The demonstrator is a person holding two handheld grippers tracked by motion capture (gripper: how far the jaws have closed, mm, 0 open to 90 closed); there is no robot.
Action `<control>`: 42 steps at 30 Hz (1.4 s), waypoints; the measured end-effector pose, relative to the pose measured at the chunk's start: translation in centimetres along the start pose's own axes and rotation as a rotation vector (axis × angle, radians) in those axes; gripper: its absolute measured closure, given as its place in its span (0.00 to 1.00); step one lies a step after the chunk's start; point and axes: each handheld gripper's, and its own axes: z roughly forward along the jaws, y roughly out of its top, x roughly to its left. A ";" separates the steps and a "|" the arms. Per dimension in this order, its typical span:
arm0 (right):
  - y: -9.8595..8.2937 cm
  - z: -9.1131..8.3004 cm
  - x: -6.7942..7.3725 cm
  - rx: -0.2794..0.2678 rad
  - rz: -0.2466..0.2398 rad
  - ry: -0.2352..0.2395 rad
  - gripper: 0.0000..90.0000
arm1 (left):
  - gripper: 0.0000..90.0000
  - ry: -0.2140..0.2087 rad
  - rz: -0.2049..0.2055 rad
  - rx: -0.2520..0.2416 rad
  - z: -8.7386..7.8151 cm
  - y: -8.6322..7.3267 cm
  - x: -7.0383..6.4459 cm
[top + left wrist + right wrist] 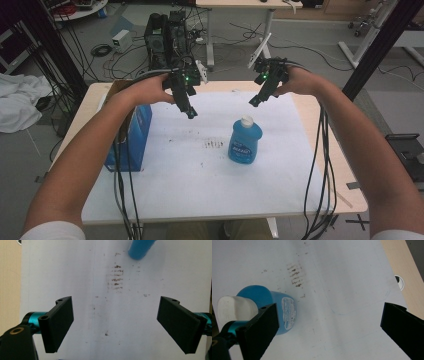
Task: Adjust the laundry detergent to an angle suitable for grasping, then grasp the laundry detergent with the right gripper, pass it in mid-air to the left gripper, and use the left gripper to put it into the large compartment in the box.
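A blue bottle [245, 141] with a white cap stands upright on the white sheet [190, 165] that covers the table. My left gripper [191, 113] hangs above the sheet, behind and to the left of the bottle, open and empty. My right gripper [254, 102] is held above the sheet just behind the bottle, also open and empty. In the left gripper view the bottle's base [139, 250] shows at the top, beyond the spread jaws. In the right gripper view the bottle [265, 305] stands partly behind the left jaw, its white cap [235, 308] nearest.
A blue box [134, 137] under brown cardboard sits at the table's left edge. Brown smudges [215, 145] mark the sheet left of the bottle. Cables [315, 170] trail from both grippers over the table's front. A computer tower [167, 37] stands on the floor behind.
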 end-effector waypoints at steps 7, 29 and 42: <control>-0.1 -0.1 -0.2 -0.009 0.003 0.004 0.01 | 0.15 -0.005 -0.002 0.005 0.1 0.0 0.0; -0.5 -0.9 -0.2 -0.029 0.011 -0.001 0.01 | 0.15 0.011 -0.006 0.006 -0.6 -0.2 -0.5; -0.9 -1.0 -0.5 -0.025 0.019 -0.007 0.01 | 0.15 0.004 -0.011 0.001 -0.2 -0.4 -0.1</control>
